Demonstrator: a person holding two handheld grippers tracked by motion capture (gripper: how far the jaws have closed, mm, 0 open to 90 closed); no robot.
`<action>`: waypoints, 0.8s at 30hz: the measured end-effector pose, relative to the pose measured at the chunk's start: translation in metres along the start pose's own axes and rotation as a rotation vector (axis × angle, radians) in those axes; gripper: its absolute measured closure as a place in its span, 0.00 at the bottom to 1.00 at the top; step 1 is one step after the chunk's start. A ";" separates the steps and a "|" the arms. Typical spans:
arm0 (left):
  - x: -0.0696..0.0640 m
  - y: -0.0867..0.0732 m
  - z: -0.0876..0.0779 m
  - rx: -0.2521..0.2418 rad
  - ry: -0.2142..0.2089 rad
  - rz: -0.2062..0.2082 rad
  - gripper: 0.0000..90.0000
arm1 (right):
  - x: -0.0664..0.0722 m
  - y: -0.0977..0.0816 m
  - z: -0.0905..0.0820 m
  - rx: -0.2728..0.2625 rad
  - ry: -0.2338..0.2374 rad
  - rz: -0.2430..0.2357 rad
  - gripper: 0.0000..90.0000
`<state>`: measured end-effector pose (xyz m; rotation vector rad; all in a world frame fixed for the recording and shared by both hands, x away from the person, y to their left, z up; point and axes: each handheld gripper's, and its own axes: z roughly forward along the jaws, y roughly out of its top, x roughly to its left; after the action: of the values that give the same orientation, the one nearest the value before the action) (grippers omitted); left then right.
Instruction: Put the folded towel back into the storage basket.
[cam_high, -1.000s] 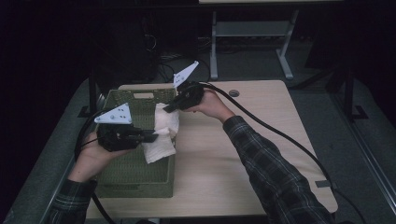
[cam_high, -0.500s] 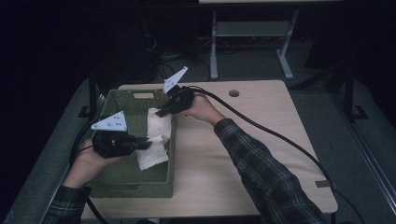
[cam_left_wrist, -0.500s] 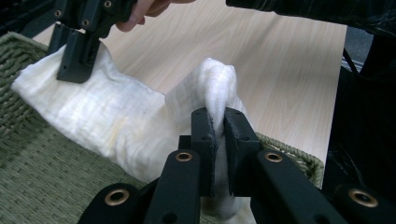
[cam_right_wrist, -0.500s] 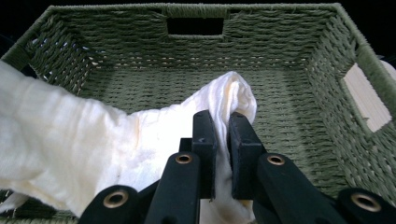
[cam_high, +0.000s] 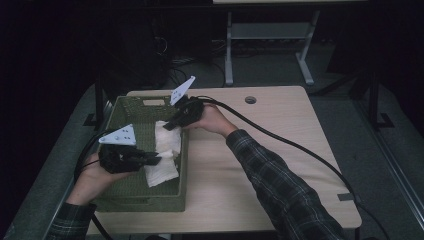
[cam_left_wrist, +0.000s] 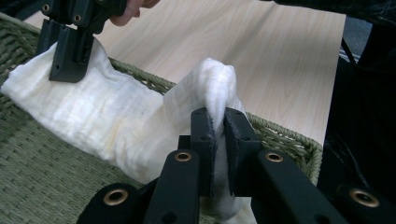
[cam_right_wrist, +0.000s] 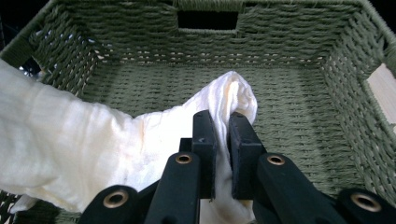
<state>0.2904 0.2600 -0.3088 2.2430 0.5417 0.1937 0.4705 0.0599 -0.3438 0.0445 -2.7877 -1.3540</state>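
A white cloth (cam_high: 164, 155) hangs folded inside a green woven basket (cam_high: 129, 196), along its right wall. My left gripper (cam_high: 156, 159) is shut on the cloth's near end; its jaws pinch a bunched fold of the cloth (cam_left_wrist: 215, 88) just above the basket rim (cam_left_wrist: 285, 136). My right gripper (cam_high: 169, 125) is shut on the far end, where the cloth (cam_right_wrist: 233, 95) bulges past the jaw tips over the basket floor (cam_right_wrist: 289, 121). In the left gripper view the right gripper (cam_left_wrist: 70, 58) grips the cloth's other corner.
The basket stands on the left part of a pale wooden table (cam_high: 280, 150). Black cables (cam_high: 300, 150) trail across the table from the right gripper. A grommet hole (cam_high: 250, 99) lies near the far edge. Dark floor and a white desk frame (cam_high: 265, 35) lie beyond.
Both grippers have carried the cloth leftward and down, from over the basket's right rim into the basket. The cloth now lies lower, stretched along the inner wall.
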 end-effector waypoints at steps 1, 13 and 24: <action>0.000 0.000 0.001 0.001 0.000 0.000 0.92 | 0.000 0.000 0.001 0.001 0.000 -0.007 0.92; 0.002 -0.001 0.001 -0.020 0.037 -0.023 0.58 | -0.002 -0.004 0.007 0.007 0.000 -0.002 0.92; 0.005 0.000 0.004 -0.035 0.034 -0.027 0.54 | -0.025 -0.009 0.005 -0.010 -0.038 0.036 0.92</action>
<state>0.2959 0.2597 -0.3115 2.2005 0.5818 0.2258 0.4955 0.0599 -0.3545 -0.0317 -2.7983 -1.3753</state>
